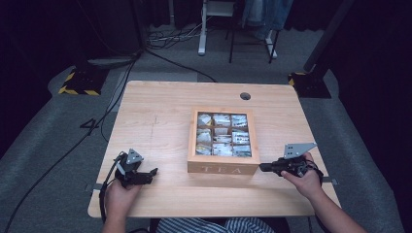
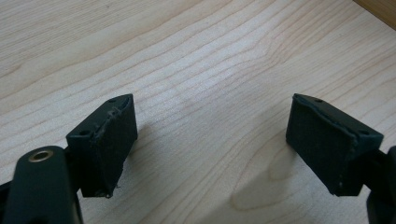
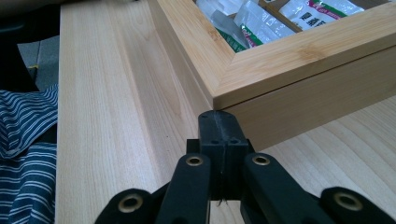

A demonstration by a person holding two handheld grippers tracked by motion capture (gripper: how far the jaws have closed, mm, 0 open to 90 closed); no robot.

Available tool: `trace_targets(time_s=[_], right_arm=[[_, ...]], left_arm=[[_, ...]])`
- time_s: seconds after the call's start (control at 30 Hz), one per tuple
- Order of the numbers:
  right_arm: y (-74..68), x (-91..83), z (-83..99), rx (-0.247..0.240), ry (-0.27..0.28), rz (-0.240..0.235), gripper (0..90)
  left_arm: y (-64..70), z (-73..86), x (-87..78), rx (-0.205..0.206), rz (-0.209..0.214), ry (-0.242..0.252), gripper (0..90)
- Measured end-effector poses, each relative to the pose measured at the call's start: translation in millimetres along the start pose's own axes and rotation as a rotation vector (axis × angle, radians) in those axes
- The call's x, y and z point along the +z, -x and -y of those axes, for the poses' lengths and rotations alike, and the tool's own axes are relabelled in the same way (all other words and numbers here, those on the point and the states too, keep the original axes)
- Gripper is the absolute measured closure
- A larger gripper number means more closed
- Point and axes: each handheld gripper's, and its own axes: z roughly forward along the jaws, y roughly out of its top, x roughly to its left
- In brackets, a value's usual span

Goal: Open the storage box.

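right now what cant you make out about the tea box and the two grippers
- Tea box: the packets' print is too small in the high view; the right gripper view's top edge cuts off most compartments.
- Right gripper: whether its shut tip touches the box corner; the jaws hide the spot.
- Left gripper: open over bare table; its body is cut off below.

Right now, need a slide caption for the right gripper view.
Right gripper, jaws shut, tip at the corner of the wooden tea box on the table.
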Motion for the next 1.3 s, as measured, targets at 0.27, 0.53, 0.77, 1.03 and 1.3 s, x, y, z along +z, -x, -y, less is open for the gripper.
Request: trace_targets(time_s=[0.27, 0.53, 0.77, 1.03, 1.3], right_arm=[[0.0, 0.6, 0.0, 0.006, 0.015, 0.001, 90.0], [-3.6, -5.9, -8.8, 0.015, 0.036, 0.020, 90.0], [-4.3, -12.0, -22.4, 0.012, 0.053, 0.030, 90.0], [-2.4, -19.9, -38.7, 0.010, 0.094, 0.041, 90.0], [3.2, -26.0, -50.7, 0.022, 0.148, 0.055, 90.0]], left_arm=[[0.0, -0.1, -0.1, 0.000, -0.001, -0.002, 17.2], [0.1, 0.0, 0.0, -0.002, -0.001, 0.001, 17.2], [-0.1, 0.0, 0.0, 0.000, -0.004, 0.000, 17.1], [-0.4, -0.3, -0.1, 0.002, -0.003, -0.003, 17.1], [-0.7, -0.5, -0.2, 0.006, -0.004, -0.005, 17.1]])
